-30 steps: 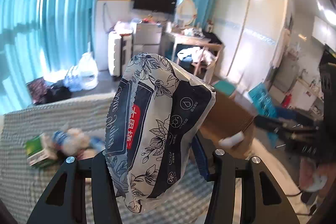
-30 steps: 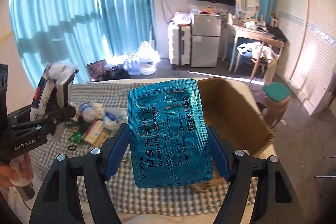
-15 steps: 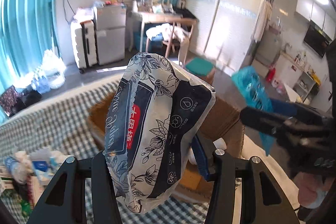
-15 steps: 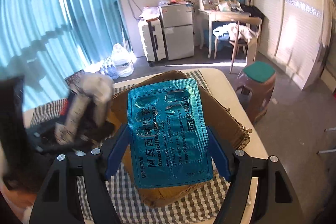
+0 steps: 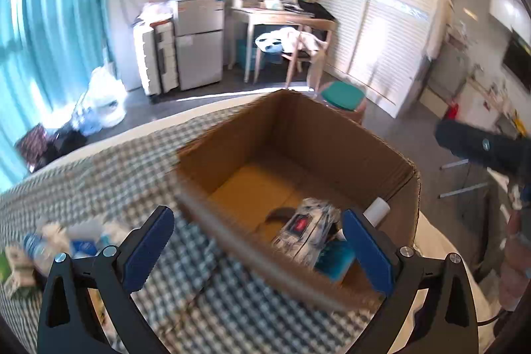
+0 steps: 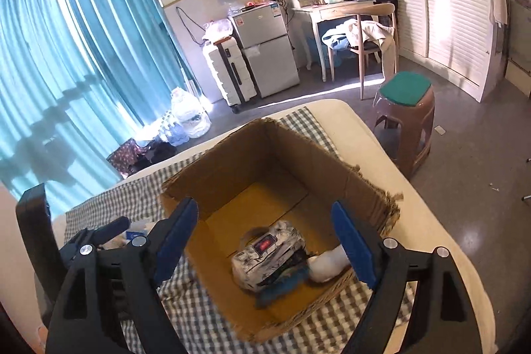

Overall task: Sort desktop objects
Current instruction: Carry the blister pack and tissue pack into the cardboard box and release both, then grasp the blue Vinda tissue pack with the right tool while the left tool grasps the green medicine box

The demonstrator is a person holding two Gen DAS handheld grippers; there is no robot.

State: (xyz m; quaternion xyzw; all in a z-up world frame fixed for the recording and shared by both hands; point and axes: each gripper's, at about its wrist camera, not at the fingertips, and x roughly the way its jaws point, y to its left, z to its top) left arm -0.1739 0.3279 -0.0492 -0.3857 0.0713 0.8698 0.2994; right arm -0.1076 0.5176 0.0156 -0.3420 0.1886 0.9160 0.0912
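**Over the box, both tongs letting go**

Over the cardboard box [image 6: 292, 161], my left tongs [image 5: 259, 247] and right tongs [image 6: 265, 241] are opening, nothing between them. Tissue pack [image 6: 268, 251] and blue pill sheet [image 6: 282, 287] lie inside. Next, I'd reach for the pile [image 5: 66, 241] on the checked cloth [image 5: 116, 175].

Before you, the cardboard box [image 6: 351, 184] sits on the checked cloth [image 6: 212, 317] covering the bed. In the box, the tissue pack [image 6: 268, 251] lies near its front wall, with the blister pack [image 6: 282, 284] partly under it and a roll [image 6: 328, 264] to its right. A heap of small items [image 5: 63, 241] lies on the cloth left of the box. Behind the bed stand a fridge [image 6: 265, 52], a desk [image 6: 332, 9] and a chair [image 6: 371, 35]; a stool [image 6: 408, 118] stands to the right.
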